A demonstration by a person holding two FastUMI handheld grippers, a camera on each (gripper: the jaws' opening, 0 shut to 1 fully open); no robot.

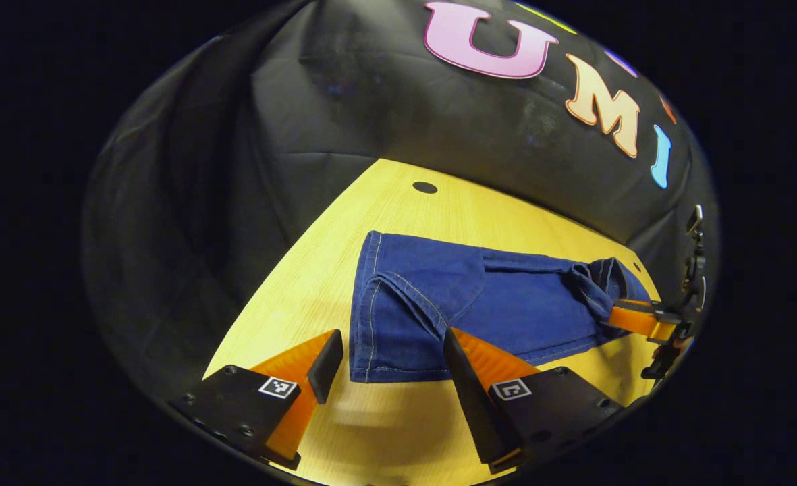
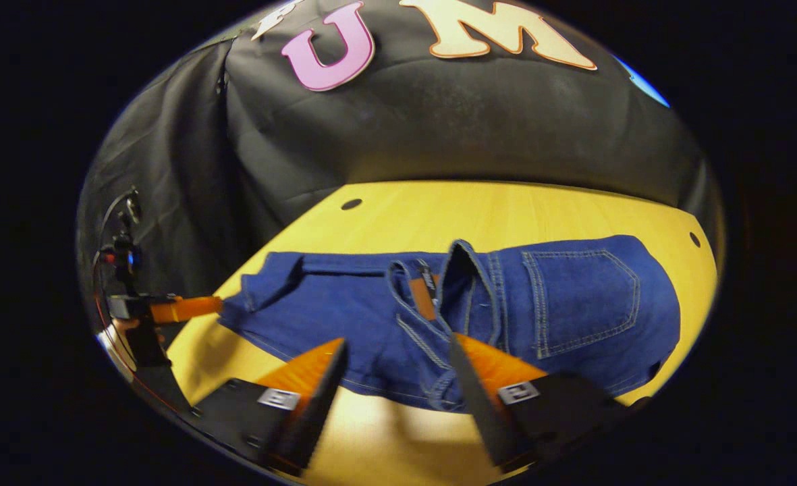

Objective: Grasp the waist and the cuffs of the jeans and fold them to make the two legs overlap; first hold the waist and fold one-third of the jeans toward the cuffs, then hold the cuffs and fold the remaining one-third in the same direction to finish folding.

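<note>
Dark blue denim jeans lie on a yellow wooden table; left gripper and right gripper both hover with fingers spread apart

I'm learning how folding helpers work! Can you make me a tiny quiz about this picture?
1. True or false: the dark blue denim jeans lie on a yellow wooden table.
2. The left gripper is at which end of the jeans: A) back pocket end, B) cuff end, C) neither?
3. Fill in: the right gripper has its fingers ____.

Key: 1 true. 2 B; the stitched back pocket lies by the right gripper. 3 open.
</note>
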